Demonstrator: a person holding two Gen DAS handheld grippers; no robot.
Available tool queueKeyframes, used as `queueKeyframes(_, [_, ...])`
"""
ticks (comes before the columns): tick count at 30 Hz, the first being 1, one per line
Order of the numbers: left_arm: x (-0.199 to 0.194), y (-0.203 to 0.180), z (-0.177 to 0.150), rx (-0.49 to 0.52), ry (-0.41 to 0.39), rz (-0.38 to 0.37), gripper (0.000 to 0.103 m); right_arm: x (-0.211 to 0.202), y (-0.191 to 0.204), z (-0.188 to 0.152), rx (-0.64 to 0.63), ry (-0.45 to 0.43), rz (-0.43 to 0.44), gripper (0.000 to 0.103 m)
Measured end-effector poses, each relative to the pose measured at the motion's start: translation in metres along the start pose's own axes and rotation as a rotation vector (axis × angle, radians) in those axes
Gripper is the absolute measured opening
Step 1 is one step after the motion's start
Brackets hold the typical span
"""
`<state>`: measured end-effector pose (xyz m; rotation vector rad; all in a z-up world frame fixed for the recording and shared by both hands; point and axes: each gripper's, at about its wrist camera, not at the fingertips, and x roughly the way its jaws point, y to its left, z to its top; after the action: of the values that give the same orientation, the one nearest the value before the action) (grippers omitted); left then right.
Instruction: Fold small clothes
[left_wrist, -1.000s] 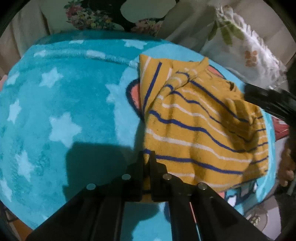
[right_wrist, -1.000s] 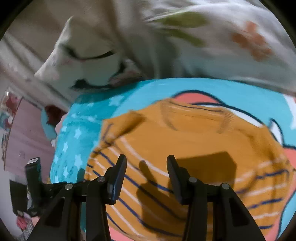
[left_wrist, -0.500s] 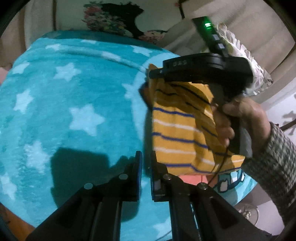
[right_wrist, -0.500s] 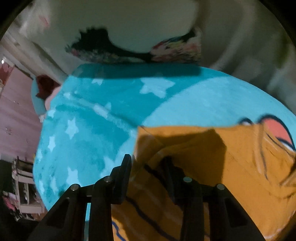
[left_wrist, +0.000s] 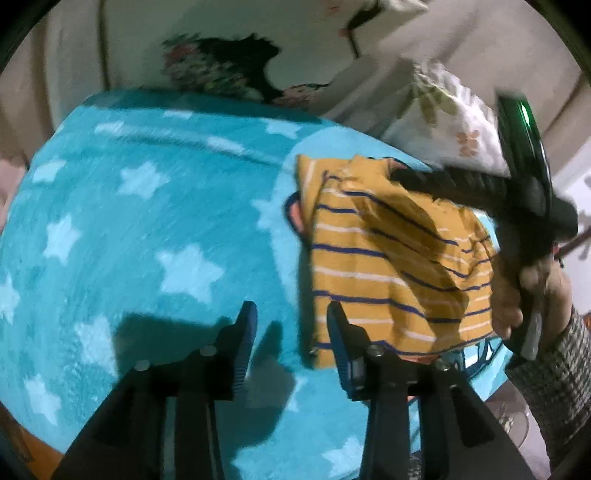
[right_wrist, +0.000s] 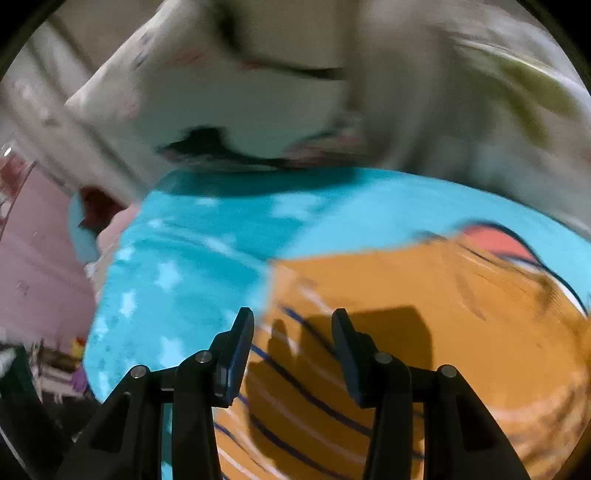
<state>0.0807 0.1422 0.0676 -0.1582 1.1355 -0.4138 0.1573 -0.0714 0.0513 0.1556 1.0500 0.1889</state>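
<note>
A small yellow garment with blue and white stripes (left_wrist: 391, 266) lies folded on a turquoise star blanket (left_wrist: 140, 236). My left gripper (left_wrist: 291, 314) is open and empty, just off the garment's near left corner. My right gripper (right_wrist: 291, 321) is open and empty, hovering above the garment (right_wrist: 424, 354) near its left edge. In the left wrist view the right gripper's black body (left_wrist: 517, 195) and the hand holding it are over the garment's far right side.
White floral pillows (left_wrist: 436, 110) and a cream headboard lie beyond the blanket. The blanket carries a cartoon print (right_wrist: 491, 236) partly under the garment. The bed's edge drops off at the right (left_wrist: 517, 406); a pink wall and clutter show at the left (right_wrist: 37, 295).
My left gripper let go of the garment's corner and opened. My right gripper rose from the fold, opened wider and swung back over the garment.
</note>
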Motion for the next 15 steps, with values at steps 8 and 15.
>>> queueKeyframes(8, [0.013,-0.013,0.001,0.066,0.042,-0.032,0.044,-0.077,-0.188,-0.105,0.464,-0.036,-0.206,0.045])
queueKeyframes(15, [0.028,-0.021,0.000,0.123,0.091,-0.034,0.054,-0.134,-0.235,-0.143,0.622,-0.139,-0.302,0.046])
